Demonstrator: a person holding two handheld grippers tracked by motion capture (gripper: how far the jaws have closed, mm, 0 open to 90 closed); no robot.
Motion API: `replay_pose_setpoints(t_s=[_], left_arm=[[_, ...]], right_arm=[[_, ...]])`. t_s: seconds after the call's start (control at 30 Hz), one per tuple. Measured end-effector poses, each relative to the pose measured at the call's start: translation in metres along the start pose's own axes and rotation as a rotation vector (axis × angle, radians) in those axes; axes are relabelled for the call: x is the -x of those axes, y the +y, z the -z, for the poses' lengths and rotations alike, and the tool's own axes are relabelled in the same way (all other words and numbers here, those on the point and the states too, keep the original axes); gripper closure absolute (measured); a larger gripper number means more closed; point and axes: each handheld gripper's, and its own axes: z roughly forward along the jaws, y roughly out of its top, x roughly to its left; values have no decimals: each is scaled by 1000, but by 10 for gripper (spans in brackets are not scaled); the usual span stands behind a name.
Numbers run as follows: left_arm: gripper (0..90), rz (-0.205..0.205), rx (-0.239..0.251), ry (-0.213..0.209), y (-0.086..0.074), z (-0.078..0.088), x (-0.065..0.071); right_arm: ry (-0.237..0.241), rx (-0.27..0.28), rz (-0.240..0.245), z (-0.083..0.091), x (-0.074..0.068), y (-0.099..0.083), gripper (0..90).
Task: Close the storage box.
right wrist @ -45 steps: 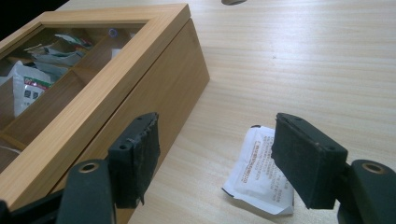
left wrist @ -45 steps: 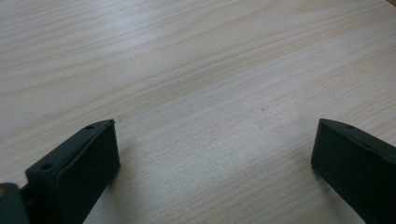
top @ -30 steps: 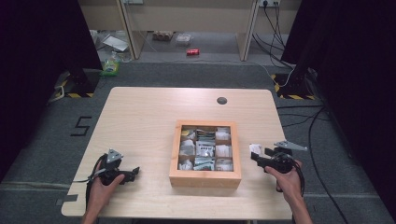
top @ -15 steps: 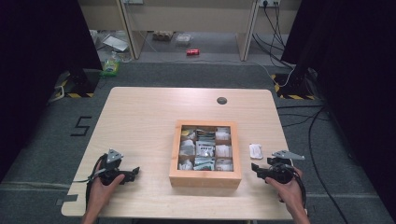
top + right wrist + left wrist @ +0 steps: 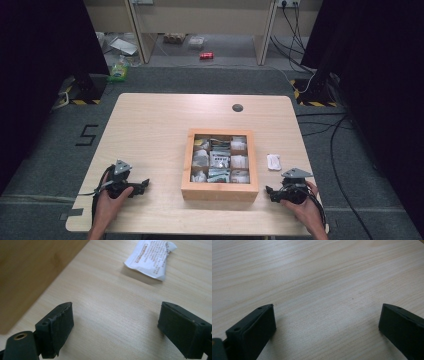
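A wooden box [image 5: 220,191] with several compartments of small packets stands at the table's middle front. A white sachet [image 5: 273,161] lies flat on the table just right of the box, also seen as the white sachet [image 5: 150,258] in the right gripper view. My right gripper [image 5: 271,192] rests near the front right edge, short of the sachet. Its jaws have just been opening, and the right gripper [image 5: 116,325] stands open over bare wood with nothing between them. My left gripper [image 5: 144,185] sits at the front left, and the left gripper [image 5: 325,325] is open and holds nothing.
The box's outer wall [image 5: 27,277] runs close along the left of my right gripper. A dark round grommet [image 5: 237,107] sits at the table's far side. Bare tabletop [image 5: 150,135] stretches left of the box. Cables and clutter lie on the floor beyond.
My right gripper has let go of the white sachet beside the box, opened wider, and drawn back toward the person and down. The left gripper has kept still.
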Motion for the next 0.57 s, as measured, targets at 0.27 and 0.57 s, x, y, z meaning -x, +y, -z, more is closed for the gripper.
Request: replay_pose_setpoints(t_s=[0.27, 0.57], left_arm=[[3, -2, -1, -1, 0, 0, 0], [3, -2, -1, -1, 0, 0, 0]], right_arm=[[12, 37, 15, -6, -3, -3, 10], [15, 40, 27, -6, -2, -3, 10]])
